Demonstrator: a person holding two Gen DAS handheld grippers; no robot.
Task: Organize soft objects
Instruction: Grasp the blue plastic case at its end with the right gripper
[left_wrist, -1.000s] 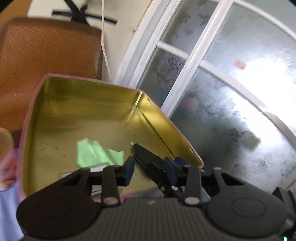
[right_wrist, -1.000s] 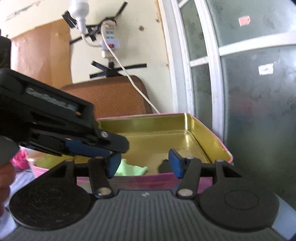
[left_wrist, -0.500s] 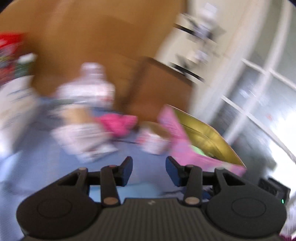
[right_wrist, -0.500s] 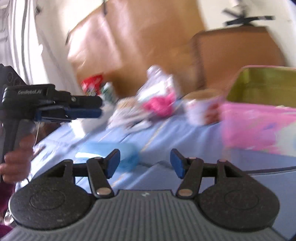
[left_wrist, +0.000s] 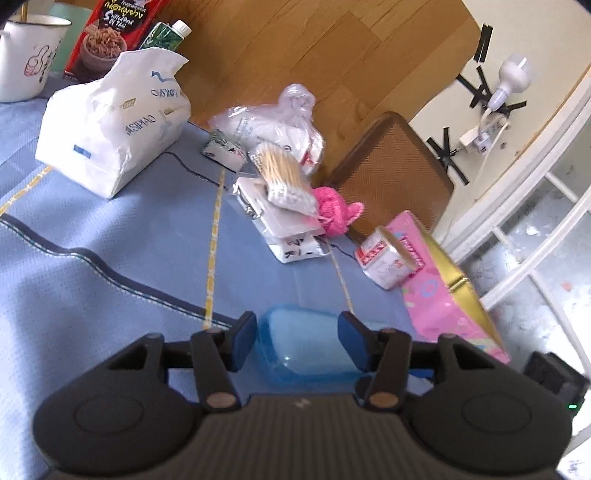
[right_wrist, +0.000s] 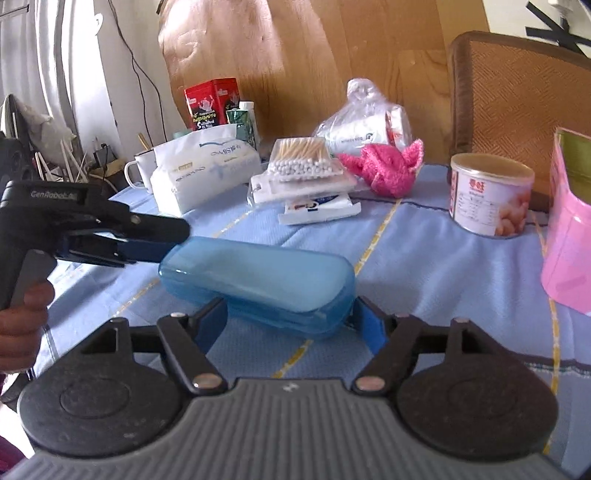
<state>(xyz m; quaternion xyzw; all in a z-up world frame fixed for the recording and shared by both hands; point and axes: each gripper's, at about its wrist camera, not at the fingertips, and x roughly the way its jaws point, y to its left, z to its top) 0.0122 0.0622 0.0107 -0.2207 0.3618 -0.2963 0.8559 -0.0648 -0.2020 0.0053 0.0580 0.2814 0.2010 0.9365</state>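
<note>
Blue plastic case (right_wrist: 258, 280) lies flat on the blue tablecloth (right_wrist: 424, 258), near edge, w/ both grippers at it. Right gripper (right_wrist: 291, 319) comes at the case's near long side; jaws opening, wide, blue pads just off each side of the case's right end, not pressing as far as I can see. Left gripper (left_wrist: 297, 334) reaches the case's left end; jaws opening too, case end sits btwn the pads w/ a sliver of gap each side. A hand (right_wrist: 20, 314) holds the left gripper's grip.

Further back on the cloth: pink knit cloth (right_wrist: 384, 168) bunched up, just beside a bag of cotton swabs (right_wrist: 301, 158) stacked on flat white packets. Tissue pack (right_wrist: 203, 173) to the left, mug (right_wrist: 138, 171) behind it. Round can (right_wrist: 489, 194) stands upright near the pink tin box (right_wrist: 569, 251) at the right; box's gold inside shows in the left wrist view.
</note>
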